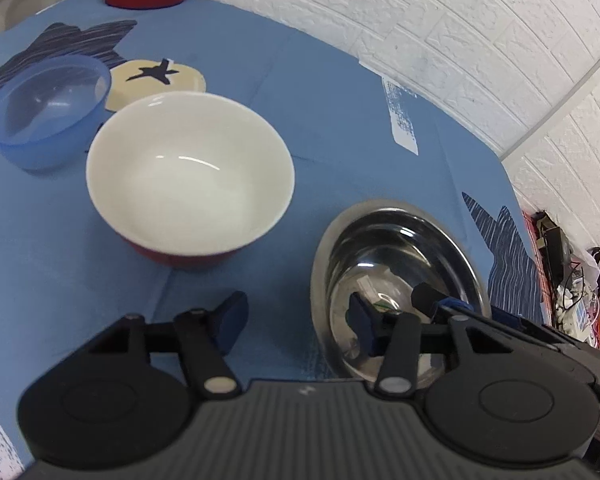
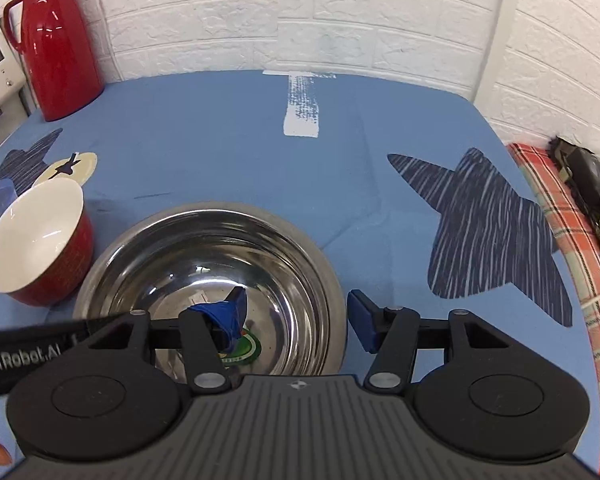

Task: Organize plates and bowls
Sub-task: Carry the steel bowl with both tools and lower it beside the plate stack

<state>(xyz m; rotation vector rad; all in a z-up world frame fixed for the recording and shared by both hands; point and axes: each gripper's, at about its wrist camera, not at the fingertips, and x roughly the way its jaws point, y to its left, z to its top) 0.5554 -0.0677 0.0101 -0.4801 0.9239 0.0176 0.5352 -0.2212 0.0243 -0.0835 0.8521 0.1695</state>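
Steel bowl (image 2: 210, 280) rim sits between my right gripper's (image 2: 296, 320) parted jaws; polished metal could slip. Left gripper (image 1: 296, 320) also gapes.

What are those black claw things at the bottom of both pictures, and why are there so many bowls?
Those claws are grabbers a person holds, one per hand, each carrying a camera looking past its two fingers. One picture comes from the left gripper, the other from the right gripper. Both are open and hold nothing. On the blue tablecloth sit a steel bowl, a red bowl that is white inside, and a see-through blue bowl. A red jug stands at the back. The right grabber's fingers straddle the steel bowl's rim.
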